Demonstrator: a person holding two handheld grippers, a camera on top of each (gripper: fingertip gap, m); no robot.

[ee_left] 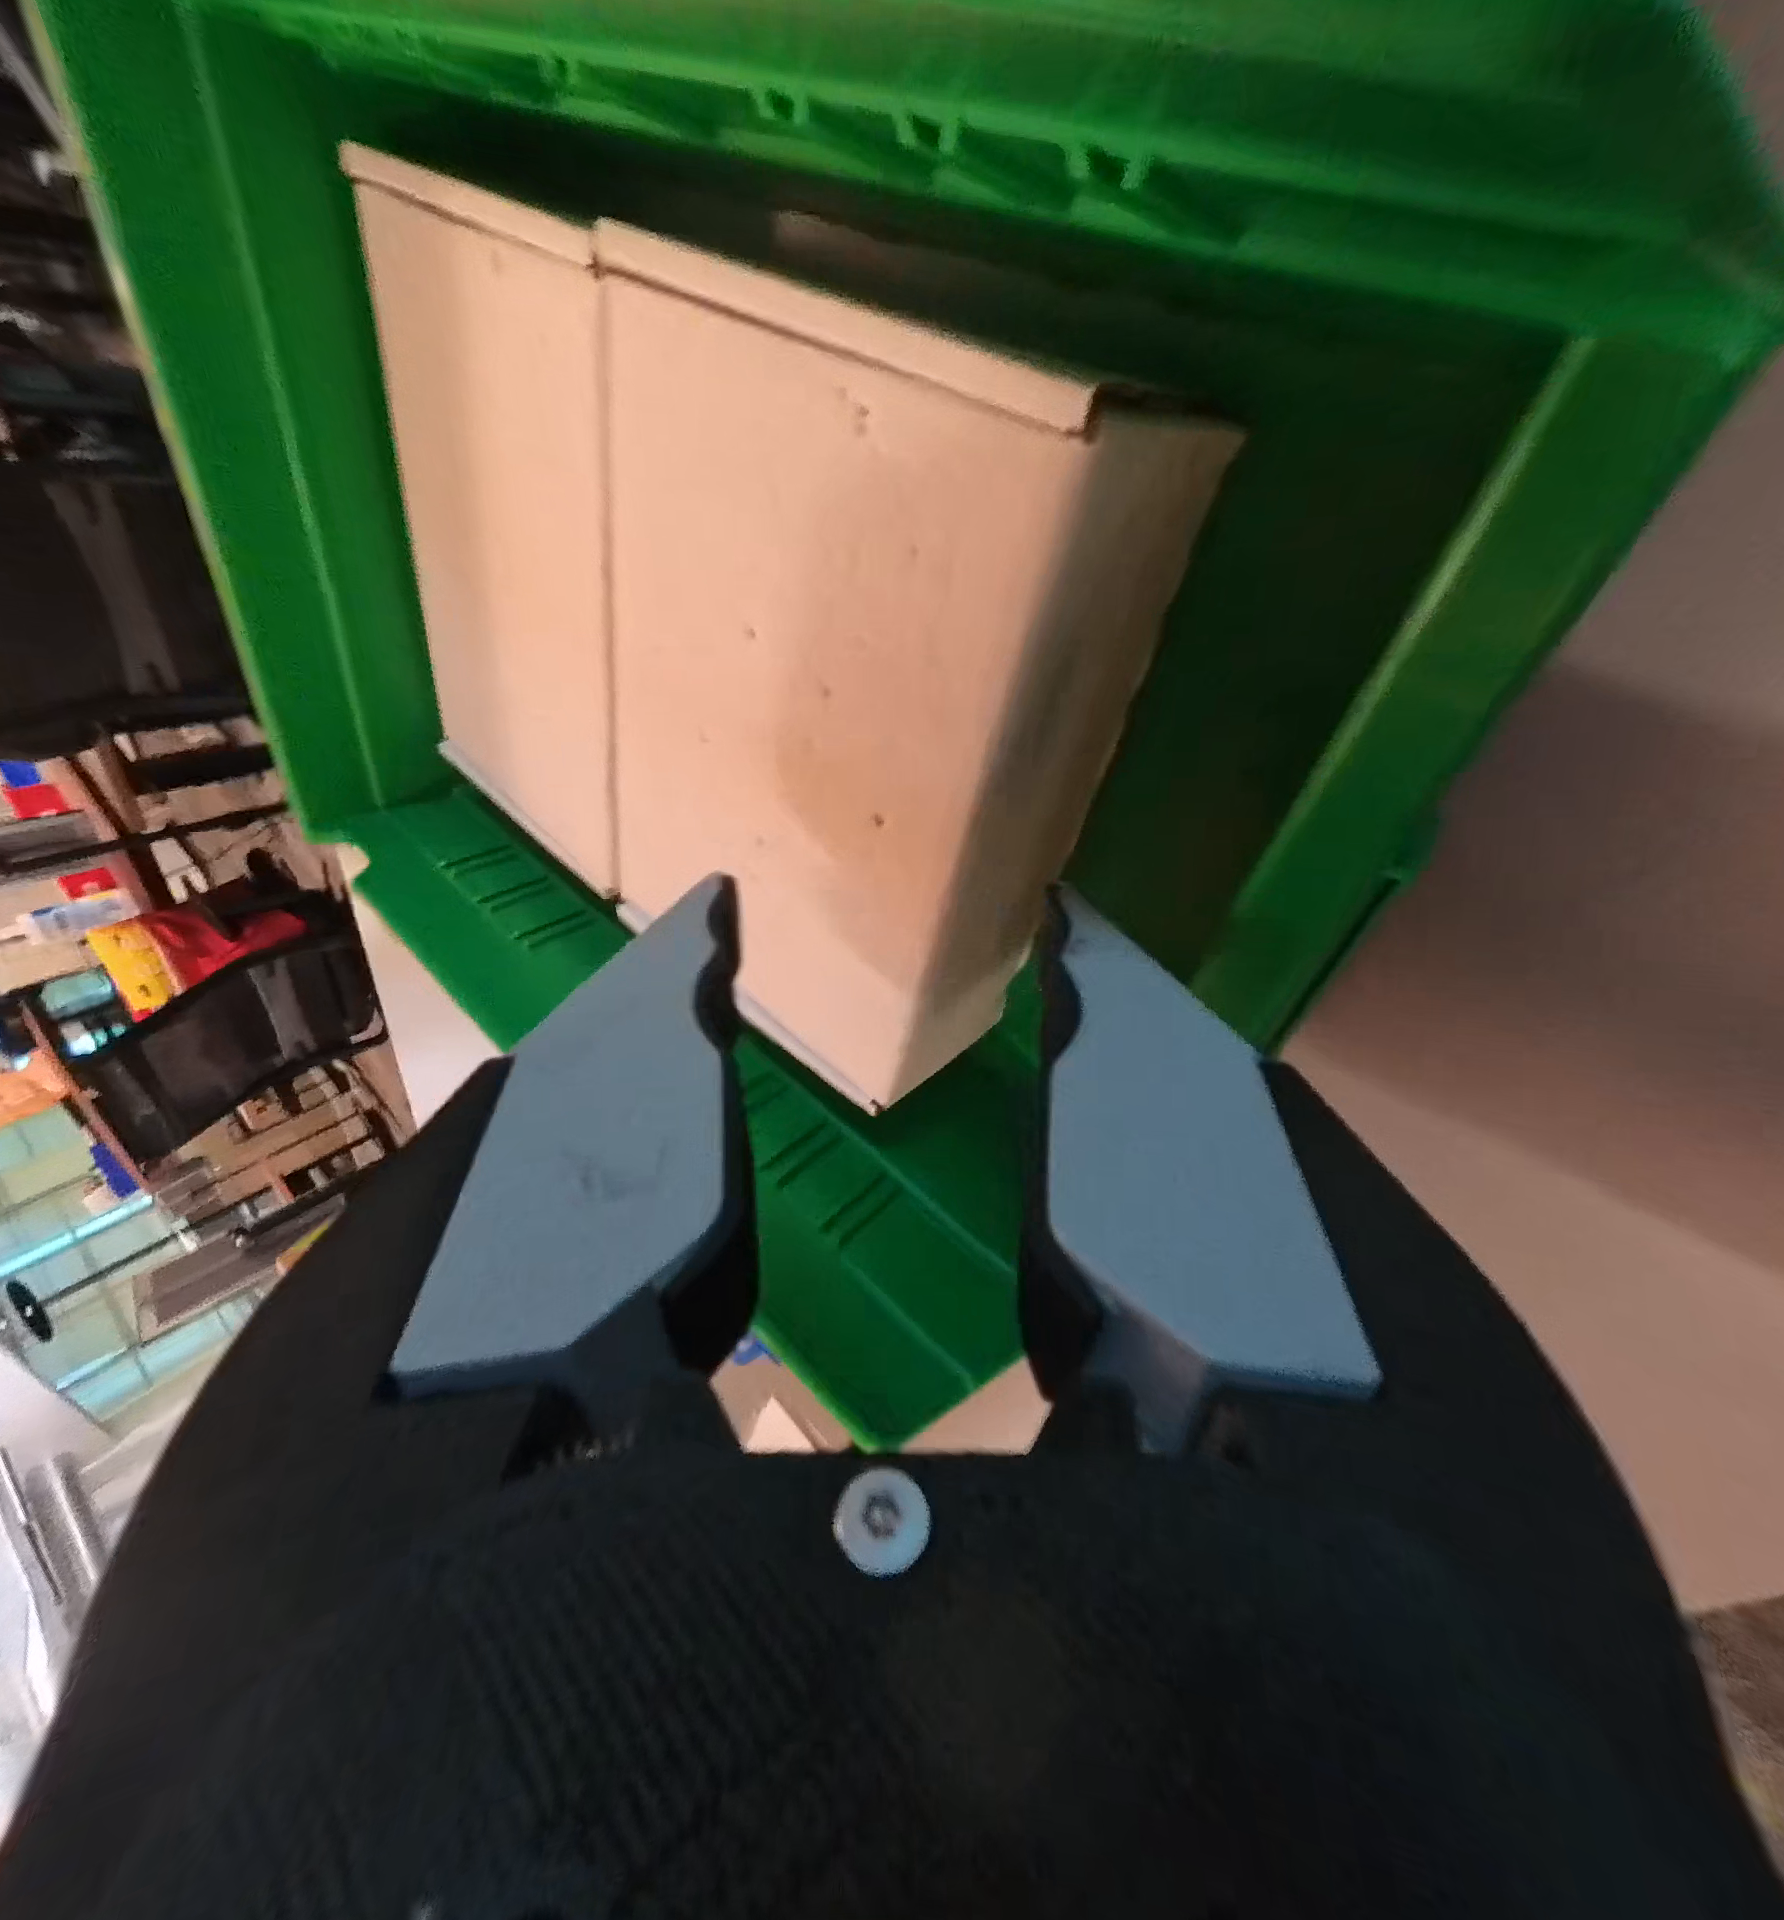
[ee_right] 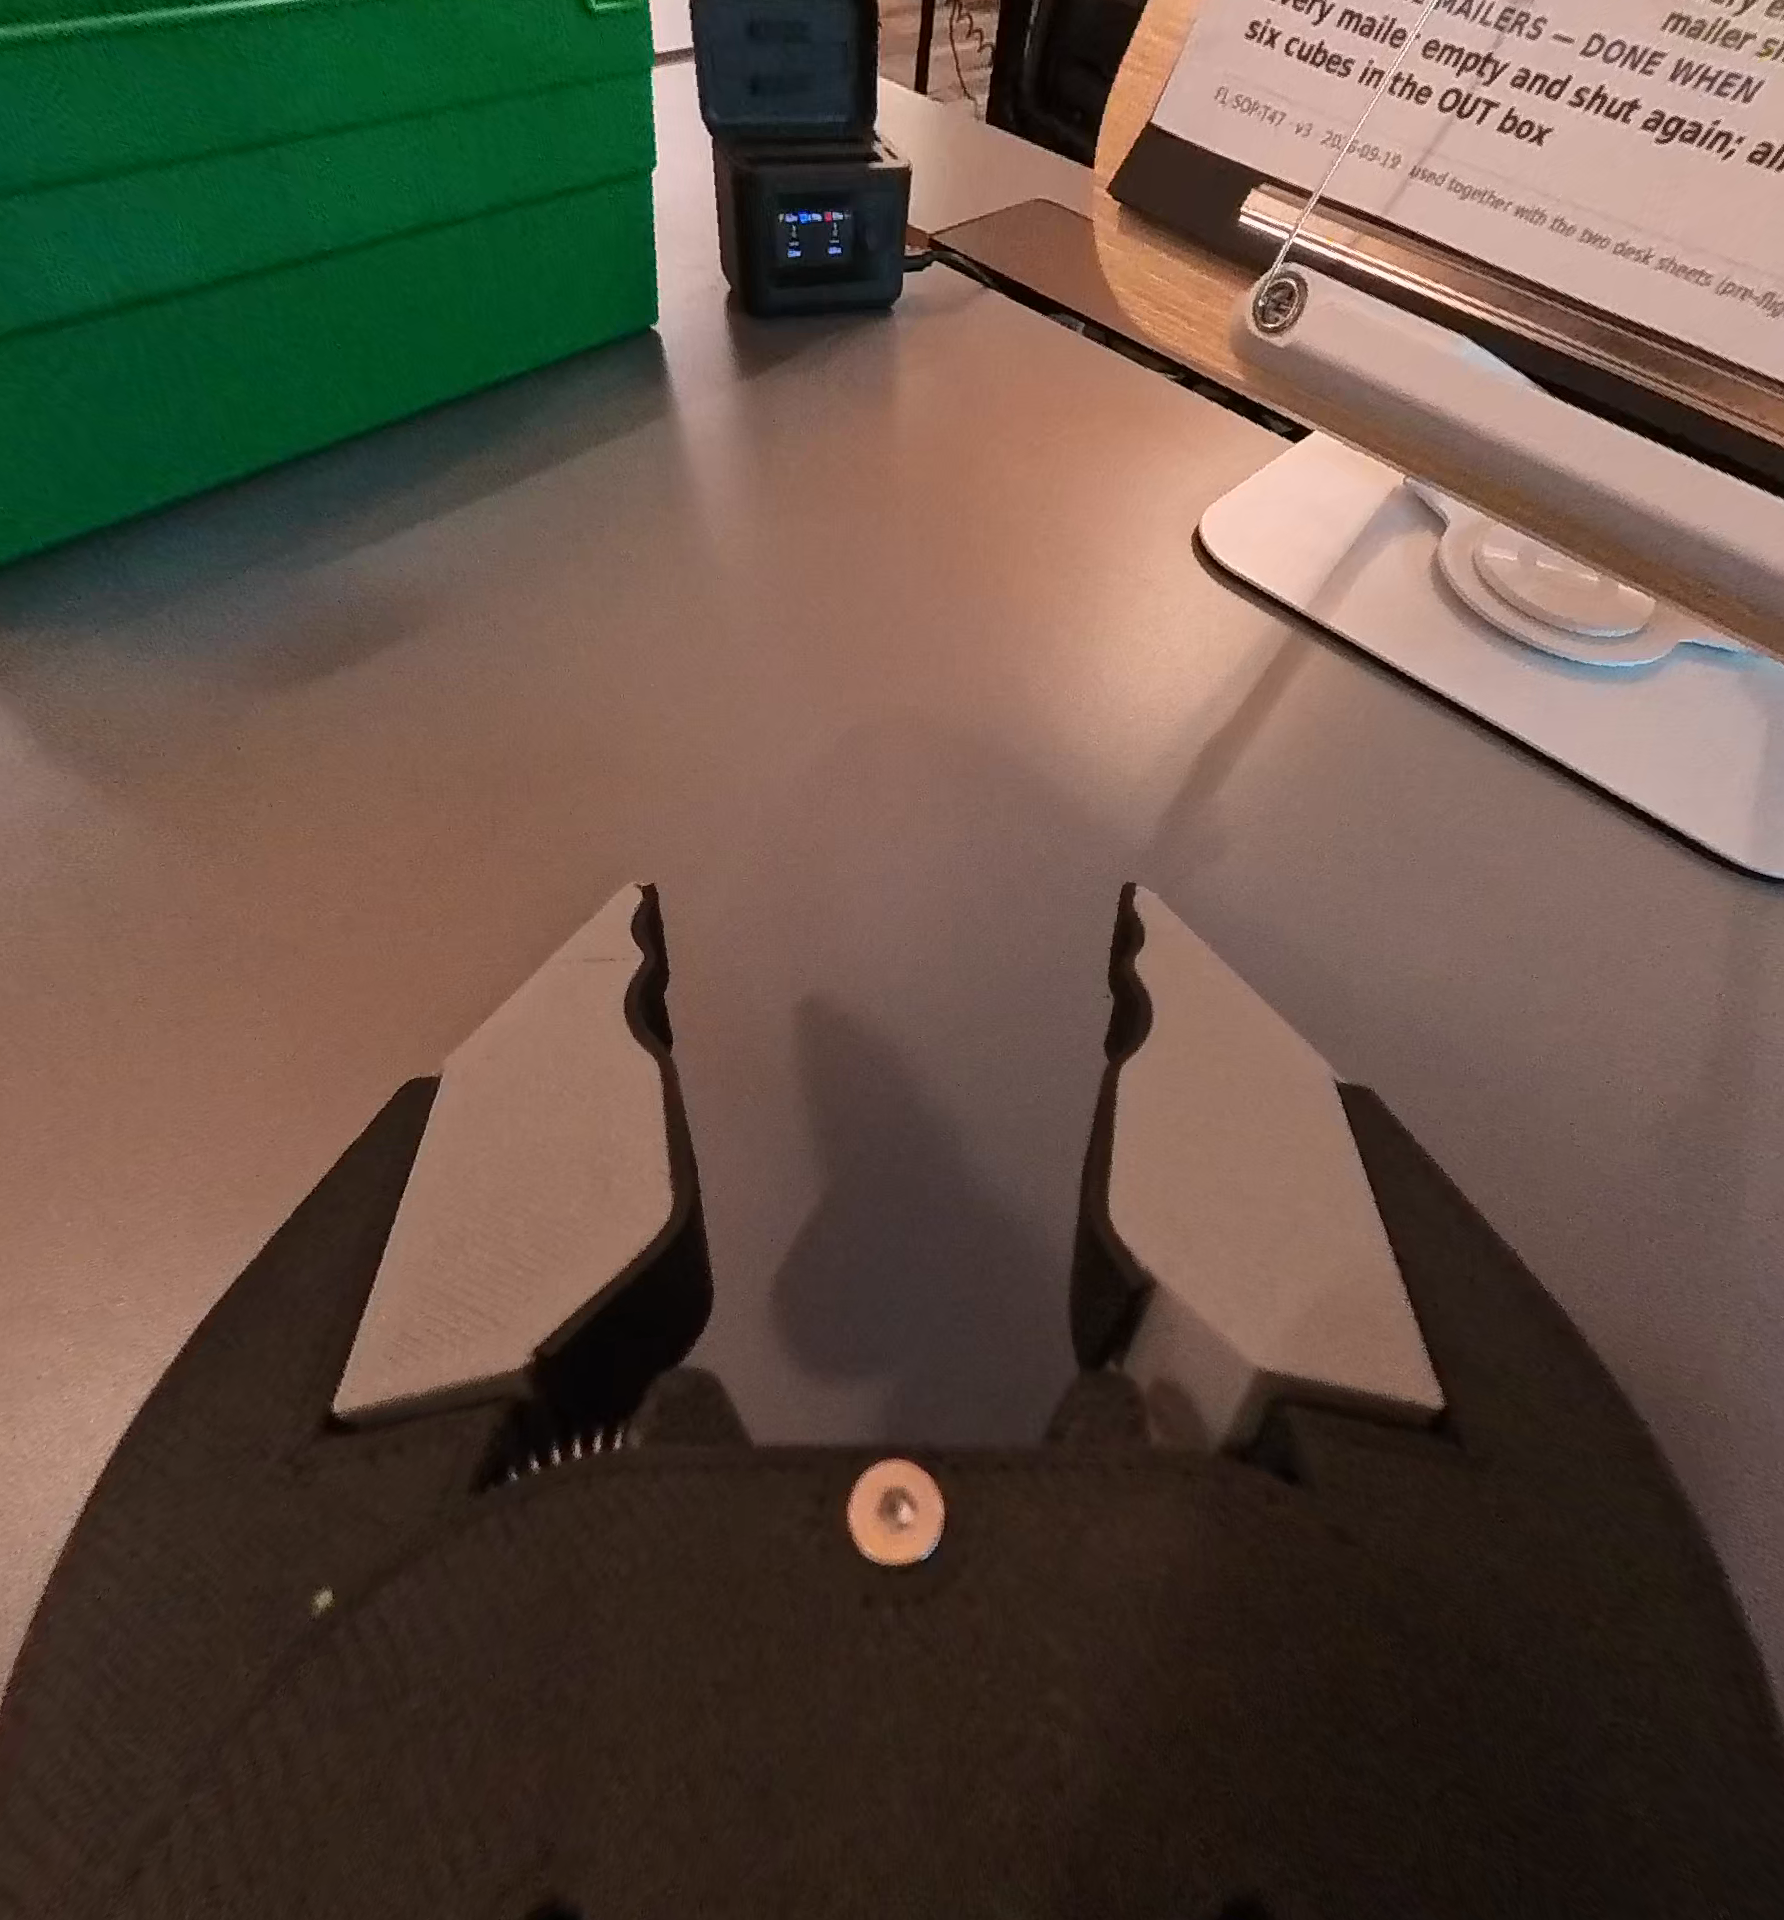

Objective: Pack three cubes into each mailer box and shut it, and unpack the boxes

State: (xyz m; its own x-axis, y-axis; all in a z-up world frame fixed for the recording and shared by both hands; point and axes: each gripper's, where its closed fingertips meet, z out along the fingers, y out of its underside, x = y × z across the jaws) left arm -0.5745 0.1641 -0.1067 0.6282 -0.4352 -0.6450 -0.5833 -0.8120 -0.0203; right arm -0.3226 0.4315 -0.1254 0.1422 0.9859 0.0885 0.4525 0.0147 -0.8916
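In the left wrist view two closed tan cardboard mailer boxes stand side by side in a green crate [ee_left: 971,135]. My left gripper [ee_left: 888,914] is shut on the near end of the closer, larger-looking mailer box [ee_left: 846,623], one finger on each side face. That box sits tilted, with its near corner over the crate's rim. The second mailer box [ee_left: 493,499] stands behind it to the left. My right gripper [ee_right: 888,904] is open and empty, low over the grey table [ee_right: 763,623]. No cubes show in either view.
In the right wrist view the green crate's side [ee_right: 275,312] is at the far left. A small black device with a lit screen [ee_right: 815,229] stands beside it. A white stand [ee_right: 1490,644] holding a printed sheet [ee_right: 1594,156] is at the right. There is about 35 centimeters between the tips of the two grippers.
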